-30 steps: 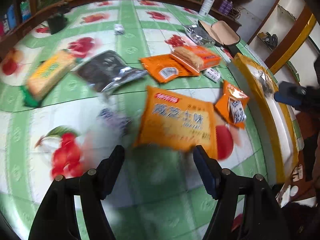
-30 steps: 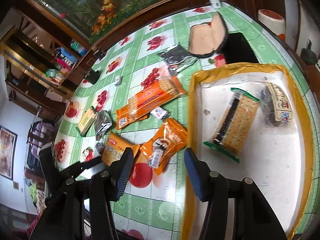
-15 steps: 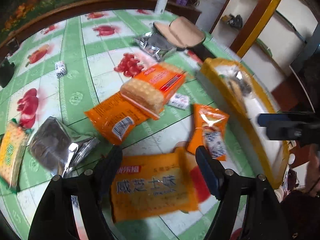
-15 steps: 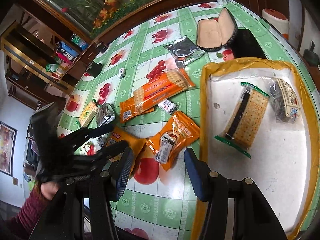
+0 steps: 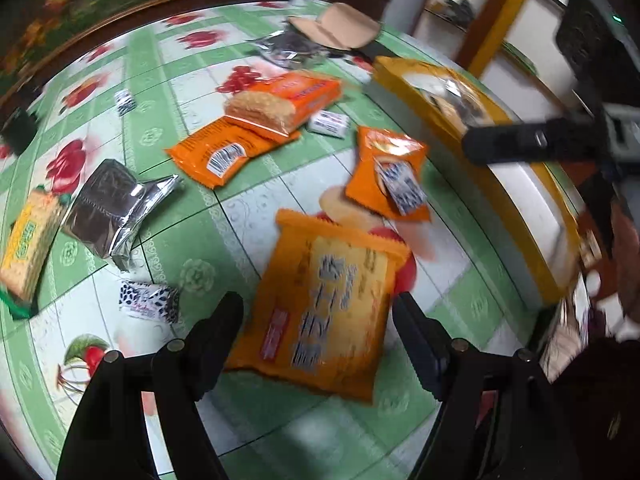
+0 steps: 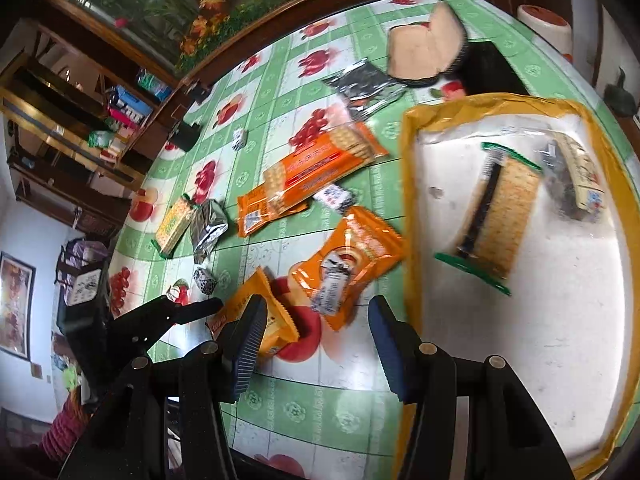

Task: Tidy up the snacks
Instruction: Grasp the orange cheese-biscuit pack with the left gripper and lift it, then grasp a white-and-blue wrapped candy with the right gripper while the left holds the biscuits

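Each camera sits behind its own claw, looking steeply down along the fingers at the bench (image 5: 168, 208). The left claw (image 5: 318, 332) view is close, an orange pack (image 5: 324, 304) lying between its fingers. The right claw (image 6: 316, 332) view is higher, the tray (image 6: 410, 216) ahead-right. Both views share the orange pack (image 6: 256, 312), the tray (image 5: 516, 216) and the other claw.
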{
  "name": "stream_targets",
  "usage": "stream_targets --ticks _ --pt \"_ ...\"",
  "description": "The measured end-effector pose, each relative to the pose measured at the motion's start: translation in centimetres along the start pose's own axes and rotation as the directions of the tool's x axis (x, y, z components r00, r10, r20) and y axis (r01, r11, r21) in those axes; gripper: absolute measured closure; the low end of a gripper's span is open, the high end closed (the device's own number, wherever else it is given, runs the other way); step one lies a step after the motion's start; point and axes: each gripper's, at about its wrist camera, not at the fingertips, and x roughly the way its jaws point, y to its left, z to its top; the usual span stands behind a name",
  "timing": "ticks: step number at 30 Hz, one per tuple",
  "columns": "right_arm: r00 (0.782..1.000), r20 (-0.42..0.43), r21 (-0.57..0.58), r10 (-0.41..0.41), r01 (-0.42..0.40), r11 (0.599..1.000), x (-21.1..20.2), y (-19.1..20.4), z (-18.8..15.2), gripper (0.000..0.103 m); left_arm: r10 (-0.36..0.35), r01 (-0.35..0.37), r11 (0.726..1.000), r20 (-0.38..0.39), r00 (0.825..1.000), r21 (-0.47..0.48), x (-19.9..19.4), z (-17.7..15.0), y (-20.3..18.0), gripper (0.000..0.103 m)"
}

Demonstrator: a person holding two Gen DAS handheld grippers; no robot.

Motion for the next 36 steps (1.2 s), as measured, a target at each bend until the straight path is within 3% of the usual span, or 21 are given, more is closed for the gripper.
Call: stream_targets --ticks 2,4,6,14,16,17,29,36 --pt "1.000 -0.006 -0.032 -0.020 0.020 0.999 0.8 1.0 0.2 0.047 0.035 -0.035 0.999 -0.006 0.999 0.001 0.8 0.5 -0.7 0.026" --pt "0.998 -0.020 -0.072 -0.062 0.061 0.996 1.9 1.9 0.5 0.051 0.113 -0.112 0.994 -0.008 0.994 0.015 1.3 0.5 -1.4 0.030" --pt "0.993 -0.044 -0.104 -0.109 0.104 0.989 3.1 2.5 0.6 0.064 0.156 -0.156 0.987 0.007 0.988 0.036 1.2 0.3 -1.5 0.033" --pt "0.967 -0.073 -0.190 -0.245 0.228 0.955 6.2 3.5 0.3 0.068 0.174 -0.175 0.984 0.036 0.984 0.025 0.6 -0.9 -0.9 0.033" --pt "0.952 -0.062 -0.240 -0.300 0.278 0.930 6.9 4.0 -0.1 0.074 0.181 -0.183 0.983 0.045 0.982 0.028 0.7 -0.9 -1.0 0.034" --pt "0.945 -0.058 -0.256 -0.321 0.297 0.920 7.2 4.2 -0.3 0.082 0.184 -0.185 0.982 0.051 0.982 0.024 0.8 -0.9 -1.1 0.034" --pt "0.921 0.042 -0.390 -0.387 0.372 0.842 6.1 6.6 -2.2 0.082 0.186 -0.185 0.983 0.077 0.980 -0.022 0.5 -1.1 -0.8 0.034" --pt "0.917 0.079 -0.425 -0.392 0.386 0.819 5.5 7.7 -2.6 0.082 0.186 -0.182 0.982 0.081 0.979 -0.048 0.1 -1.1 -0.5 0.034"
